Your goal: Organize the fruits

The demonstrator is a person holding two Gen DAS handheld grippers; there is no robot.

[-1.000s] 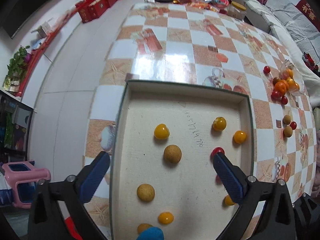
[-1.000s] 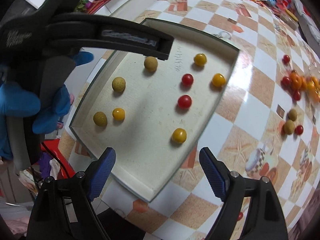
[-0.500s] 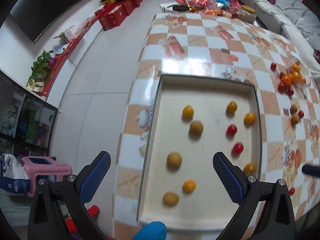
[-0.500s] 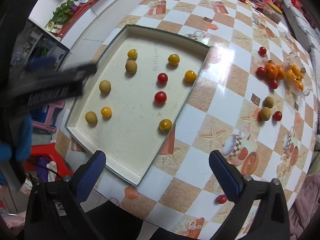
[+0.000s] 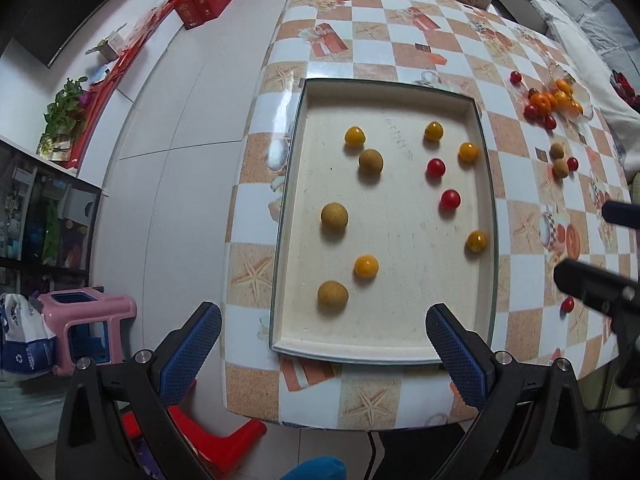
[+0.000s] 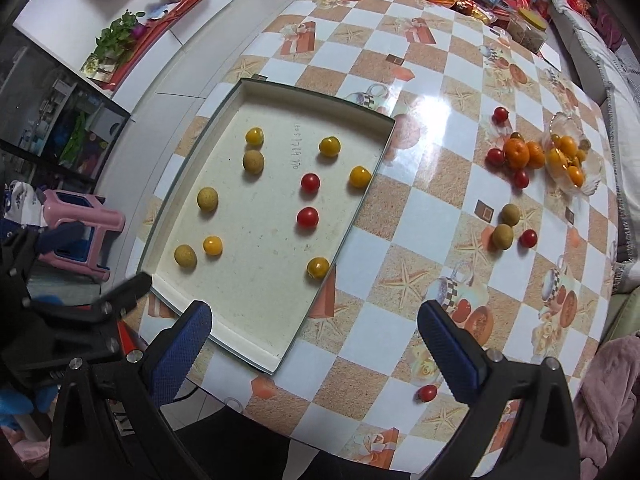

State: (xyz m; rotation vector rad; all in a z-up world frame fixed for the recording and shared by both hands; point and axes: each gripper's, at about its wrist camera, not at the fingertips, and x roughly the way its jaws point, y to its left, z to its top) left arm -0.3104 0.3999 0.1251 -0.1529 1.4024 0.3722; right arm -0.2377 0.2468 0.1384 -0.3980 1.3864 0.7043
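Note:
A cream rectangular tray lies on the checkered table and holds several small fruits: yellow ones, brown ones and two red tomatoes. More fruit lies loose to the right: a pile of oranges and tomatoes by a glass dish, two brown fruits and a lone tomato near the front edge. My left gripper is open and empty, above the tray's near edge. My right gripper is open and empty, above the table's front.
Packets and a jar crowd the table's far end. A pink stool and a red stool stand on the floor to the left. A sofa runs along the right side.
Both grippers have pulled back and up from the tray, so the whole tray and more of the table show. Both have stayed open. The fruits have not moved.

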